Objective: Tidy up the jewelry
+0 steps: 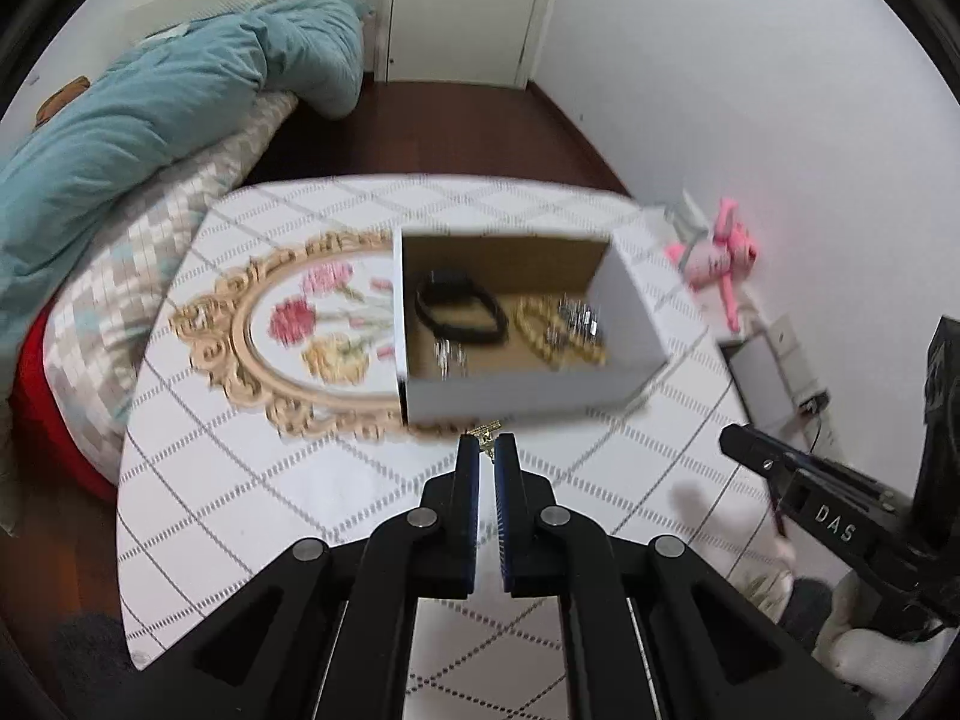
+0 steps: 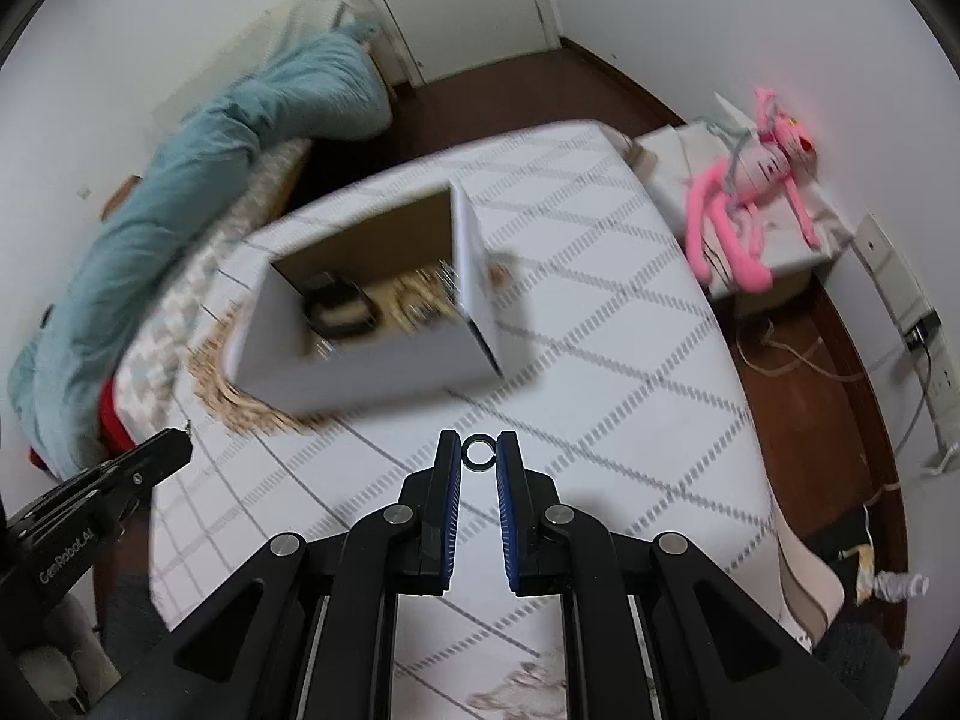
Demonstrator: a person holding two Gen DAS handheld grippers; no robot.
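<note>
My left gripper (image 1: 487,449) is shut on a small gold-coloured piece of jewelry (image 1: 485,435) that sticks out past its fingertips, above the table just in front of the white cardboard box (image 1: 528,393). Inside the box lie a black band (image 1: 459,309), a gold chain (image 1: 555,336) and other small blurred pieces. My right gripper (image 2: 478,451) is shut on a dark ring (image 2: 478,453), pinched upright between its tips, to the right of and nearer than the box (image 2: 372,360). Each gripper shows at the edge of the other's view: the right gripper (image 1: 729,439) and the left gripper (image 2: 183,441).
The box stands on a table with a white grid-pattern cloth (image 1: 252,480), partly over an oval gold-framed floral tray (image 1: 288,324). A bed with a teal quilt (image 1: 138,132) lies at the left. A pink plush toy (image 2: 750,192) sits on a side stand at the right.
</note>
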